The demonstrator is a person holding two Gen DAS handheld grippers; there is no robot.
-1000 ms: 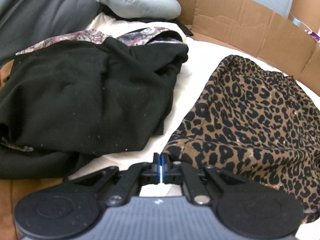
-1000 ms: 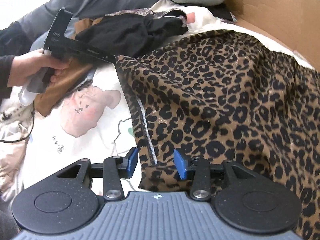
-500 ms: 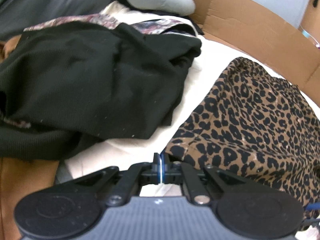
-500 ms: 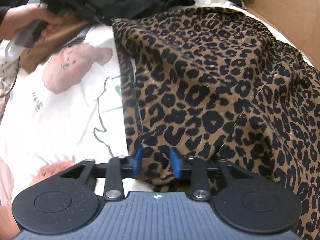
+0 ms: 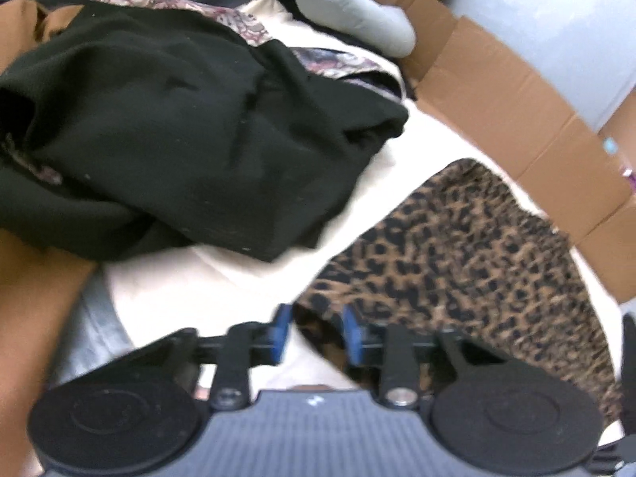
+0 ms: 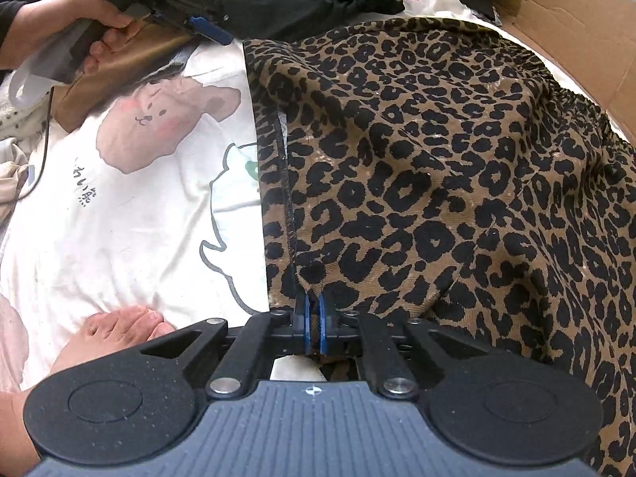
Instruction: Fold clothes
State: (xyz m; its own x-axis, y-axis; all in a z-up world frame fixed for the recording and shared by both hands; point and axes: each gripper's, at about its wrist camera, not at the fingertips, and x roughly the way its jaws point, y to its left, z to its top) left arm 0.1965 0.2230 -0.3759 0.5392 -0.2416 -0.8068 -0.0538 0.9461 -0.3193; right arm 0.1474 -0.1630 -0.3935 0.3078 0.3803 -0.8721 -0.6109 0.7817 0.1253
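Note:
A leopard-print garment (image 6: 437,167) lies spread on a white bedsheet with a bear print (image 6: 131,183). My right gripper (image 6: 313,328) is shut on the garment's near hem corner. My left gripper (image 5: 316,334) is open, its blue pads on either side of the garment's far corner (image 5: 457,254), with cloth between the jaws. The left gripper also shows in the right wrist view (image 6: 206,31), held by a hand at the garment's top left corner.
A pile of black clothes (image 5: 179,131) lies left of the leopard garment, over brown fabric (image 5: 31,310). A grey pillow (image 5: 357,12) sits behind. A cardboard wall (image 5: 516,99) runs along the far right side. Bare toes (image 6: 119,330) rest on the sheet near my right gripper.
My right gripper closed on the leopard hem. My left gripper went from shut to open and moved onto the garment's corner.

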